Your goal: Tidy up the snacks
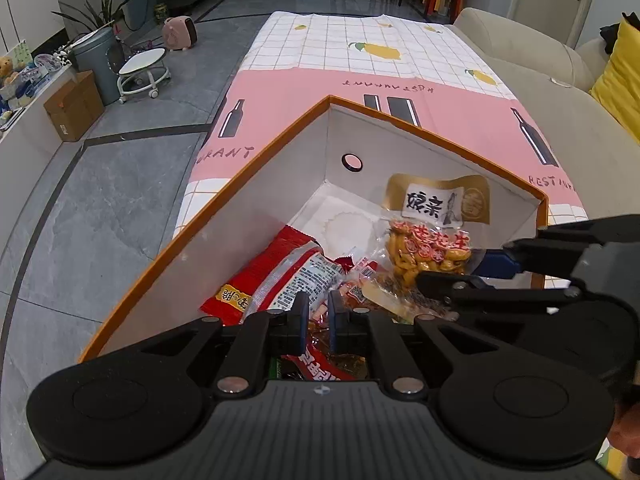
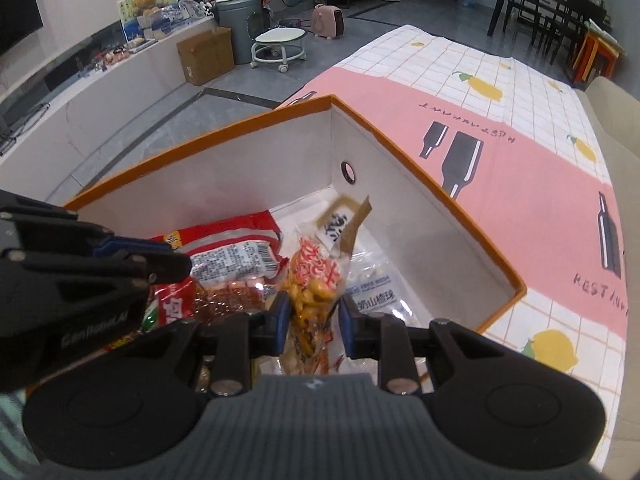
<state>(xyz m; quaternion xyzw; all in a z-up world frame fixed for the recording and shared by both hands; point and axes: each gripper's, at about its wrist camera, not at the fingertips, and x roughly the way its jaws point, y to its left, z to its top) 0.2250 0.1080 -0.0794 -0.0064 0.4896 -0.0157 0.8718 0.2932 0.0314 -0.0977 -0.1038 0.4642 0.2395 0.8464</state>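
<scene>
An orange-rimmed cardboard box [image 1: 256,168] with white inner walls sits on the table and holds several snack packets. My right gripper [image 2: 314,314] is open around a clear packet of yellow peanuts with a gold label [image 2: 316,280]; the packet [image 1: 428,244] looks loose between the pads. My left gripper [image 1: 318,320] is nearly shut and empty, low over a red packet [image 1: 276,276] and small red sausage packs [image 1: 356,288]. The left gripper also shows in the right wrist view [image 2: 160,264]. The right gripper shows in the left wrist view [image 1: 480,268]. A white packet [image 2: 372,284] lies under the peanuts.
The box [image 2: 420,176] rests on a pink and white checked tablecloth [image 1: 360,52] with lemon prints. A beige sofa [image 1: 540,64] runs along the right. On the floor to the left stand a cardboard carton [image 1: 72,108], a white stool [image 1: 142,70] and a grey bin [image 1: 94,60].
</scene>
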